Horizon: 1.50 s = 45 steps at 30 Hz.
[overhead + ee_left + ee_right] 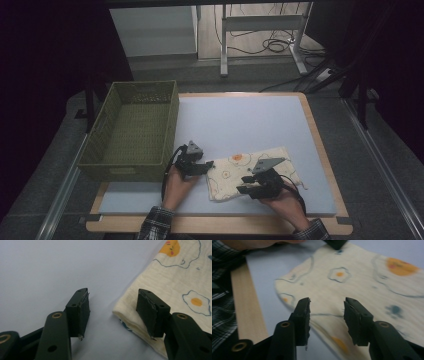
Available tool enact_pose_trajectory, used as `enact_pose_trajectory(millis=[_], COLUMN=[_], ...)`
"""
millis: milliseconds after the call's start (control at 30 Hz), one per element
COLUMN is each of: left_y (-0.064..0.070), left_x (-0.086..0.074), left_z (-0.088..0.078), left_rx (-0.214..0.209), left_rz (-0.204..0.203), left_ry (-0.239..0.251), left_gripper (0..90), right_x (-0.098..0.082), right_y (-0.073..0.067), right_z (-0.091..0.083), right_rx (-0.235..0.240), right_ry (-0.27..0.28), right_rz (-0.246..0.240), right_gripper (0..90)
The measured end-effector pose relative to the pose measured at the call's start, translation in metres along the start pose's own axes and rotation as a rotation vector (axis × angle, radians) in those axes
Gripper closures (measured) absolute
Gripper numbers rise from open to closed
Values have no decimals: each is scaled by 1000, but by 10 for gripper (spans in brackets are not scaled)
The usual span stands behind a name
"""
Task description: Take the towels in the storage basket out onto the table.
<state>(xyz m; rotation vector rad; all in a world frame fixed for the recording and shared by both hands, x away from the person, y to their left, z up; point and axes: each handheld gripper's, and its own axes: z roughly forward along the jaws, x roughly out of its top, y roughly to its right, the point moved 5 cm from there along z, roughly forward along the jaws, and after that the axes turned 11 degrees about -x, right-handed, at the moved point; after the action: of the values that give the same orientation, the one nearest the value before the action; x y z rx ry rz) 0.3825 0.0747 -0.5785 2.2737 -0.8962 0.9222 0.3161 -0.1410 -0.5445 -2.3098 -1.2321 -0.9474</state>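
**Cloth fold: both grippers lining up on the edges, no grab yet**

The folded cream cloth [252,172] with the fried-egg print lies flat on the near right part of the table [250,120], well right of the green woven basket [132,132] at the far left.

Left gripper [206,166] sits at the cloth's left edge. Its fingers [79,311] are released: one pad is over bare table, the other over the cloth's folded corner, with nothing pinched.

Right gripper [245,184] is at the near edge, fingers [303,317] also apart, straddling the raised hem without pressing on it (that view is motion-blurred, so contact is hard to judge).

My read: this is the approach-to-grasp step. Next, each gripper needs to drop onto its edge and clamp all layers at once before any lift. The left one looks offset and probably needs to shift right over the cloth first.
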Motion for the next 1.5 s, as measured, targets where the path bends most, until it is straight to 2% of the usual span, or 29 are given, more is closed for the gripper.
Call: enact_pose_trajectory(millis=[167, 267, 300, 433, 467, 567, 700, 733, 800, 867, 933, 1000, 1100, 1200, 1267, 1300, 1367, 1433, 1500], left_y=[0, 0, 0, -1, -1, -1, -1, -1, 0, 0, 0, 1, 5, 9, 9, 9, 10, 10, 12], left_x=[0, 0, 0, 0, 0, 0, 0, 0, 0, 0, 0, 0, 0, 0, 0, 0, 1, 2, 6], left_z=[0, 0, 0, 0, 0, -1, 0, 0, 0, 0, 0, -1, 0, 1, 0, 0, -1, -2, -8], left_rx=[0, 1, 1, 1, 1, 2, 1, 3, 4, 15, 19, 32, 3, -31, -27, -9, 2, 15, 22], left_rz=[-8, -7, -7, -8, -8, -9, -8, -7, -6, -1, -1, 2, 33, 32, 23, 12, 2, 4, 11], left_ry=[5, 4, 4, 4, 4, 4, 6, 4, 4, 1, 1, 3, -1, 0, 4, 10, 12, 16, 43], left_gripper=[452, 452, 453, 455, 456, 456, 455, 455, 456, 464, 481, 512, 652, 820, 838, 855, 859, 859, 858], right_x=[8, 12, 15, 20, 23, 25, 27, 28, 27, 26, 26, 26, 26, 26, 27, 29, 31, 35, 38], right_y=[-24, -32, -40, -49, -55, -60, -68, -69, -70, -71, -71, -69, -66, -63, -63, -65, -67, -69, -69], right_z=[14, 19, 25, 33, 38, 43, 55, 55, 56, 56, 55, 55, 55, 55, 56, 57, 59, 58, 54], right_rx=[55, 74, 87, 103, 104, 102, 54, 37, -27, -62, -73, -74, -46, -13, -2, 15, 18, 24, 27], right_ry=[-13, -13, -16, -19, -21, -28, -40, -42, -39, -31, -37, -38, -34, -30, -29, -20, -12, 1, 17], right_rz=[-35, -46, -58, -68, -75, -80, -117, -125, -164, -183, -180, -173, -133, -97, -91, -83, -87, -94, -92], right_gripper=[629, 630, 630, 629, 613, 585, 565, 608, 702, 745, 818, 845, 853, 856, 856, 856, 856, 856, 856])
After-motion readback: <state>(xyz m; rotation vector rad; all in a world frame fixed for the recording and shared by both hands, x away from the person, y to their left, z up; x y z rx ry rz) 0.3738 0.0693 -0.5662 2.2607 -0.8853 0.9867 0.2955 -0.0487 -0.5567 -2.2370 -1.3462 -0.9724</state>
